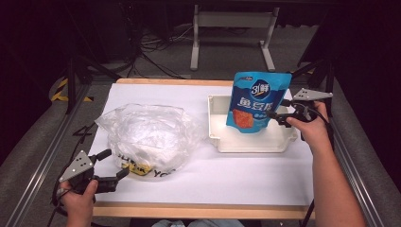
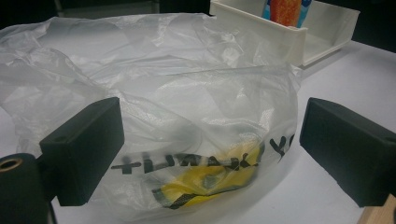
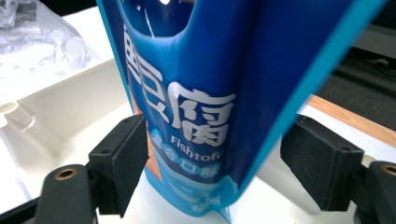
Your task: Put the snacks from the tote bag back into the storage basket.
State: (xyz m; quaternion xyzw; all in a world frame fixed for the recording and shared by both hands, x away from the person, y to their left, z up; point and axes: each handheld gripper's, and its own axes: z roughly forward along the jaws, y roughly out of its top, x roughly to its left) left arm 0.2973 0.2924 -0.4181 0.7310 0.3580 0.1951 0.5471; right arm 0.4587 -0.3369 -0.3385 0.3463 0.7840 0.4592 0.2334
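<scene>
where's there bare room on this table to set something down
Free: the white table along the near edge, between the plastic bag and the right forearm, and the far strip behind the bag. Crowded: the tray, where the blue pouch stands beside the right gripper.

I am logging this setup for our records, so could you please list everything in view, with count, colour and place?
snack pouch: one, blue with white lettering, upright in the tray, between the right jaws, which stand apart from it.
tray: one, white, right half of the table.
plastic bag: one, clear with black lettering, something yellow inside, left half of the table.
table: one, white top with wooden edge, centre.
table frame: one, pale grey, on the floor beyond the table.
cables: several, black, on the floor beyond the table.
left hand-held gripper: one, black, open at the bag's near edge.
right hand-held gripper: one, black, open around the pouch.
</scene>
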